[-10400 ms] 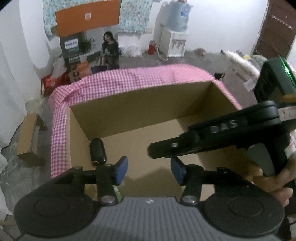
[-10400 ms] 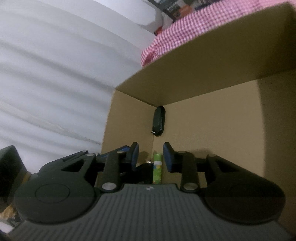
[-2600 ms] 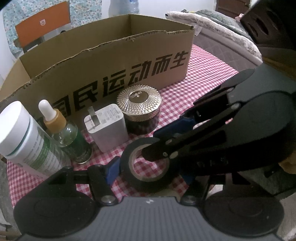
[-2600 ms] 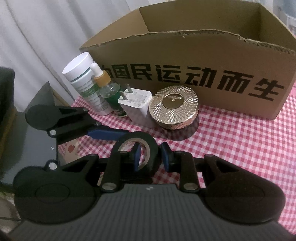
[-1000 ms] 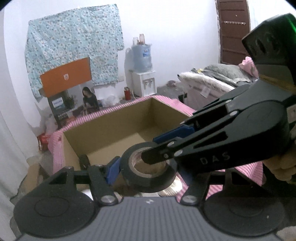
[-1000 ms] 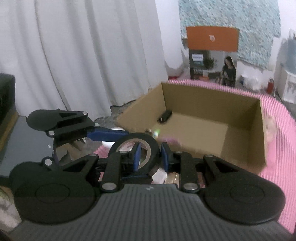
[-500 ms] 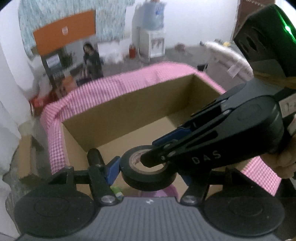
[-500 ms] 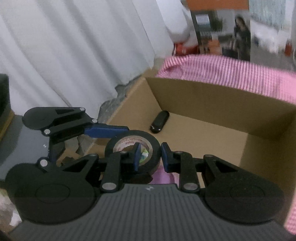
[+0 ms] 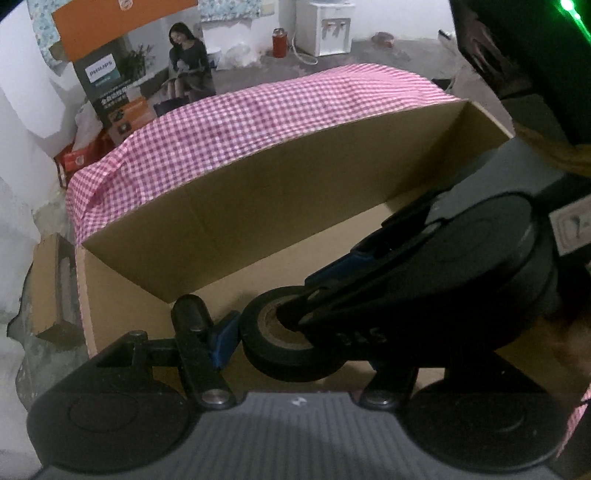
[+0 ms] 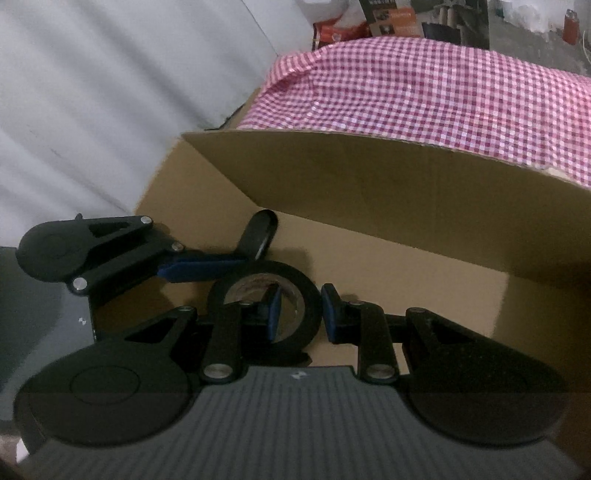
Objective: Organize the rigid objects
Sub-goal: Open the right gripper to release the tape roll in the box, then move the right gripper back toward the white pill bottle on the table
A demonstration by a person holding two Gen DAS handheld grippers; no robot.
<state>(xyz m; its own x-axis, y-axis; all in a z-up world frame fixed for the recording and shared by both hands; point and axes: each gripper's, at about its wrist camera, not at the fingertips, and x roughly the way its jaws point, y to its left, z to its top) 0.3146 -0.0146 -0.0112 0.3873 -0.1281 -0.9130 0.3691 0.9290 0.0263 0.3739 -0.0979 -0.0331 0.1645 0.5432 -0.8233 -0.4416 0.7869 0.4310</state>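
Behind the surface, a printed Philips carton is leaning on the white wall at the left. A red canister and a white water dispenser are standing on the grey floor further right. In the right wrist view a pale curtain is hanging along the left side. A pink checked cloth is covering the surface and draping over its far edge.

An open cardboard box is sitting on the cloth, and both claws are reaching down into it. At the left of the box floor, close to the corner, a black oval object is lying just beyond the roll of black tape.

The left claw is standing spread wide around the tape's outer rim. Its visible blue pad is touching the roll's left side. The other pad is hiding behind the right claw, so I cannot tell whether this claw is gripping.

The right claw is coming in from the right and crossing over the left one. It is pinching the wall of the tape, with one pad inside the hole and the other pressing on the outside. The tape is sitting low in the box's left half, near the floor; whether it is touching the cardboard is not clear.
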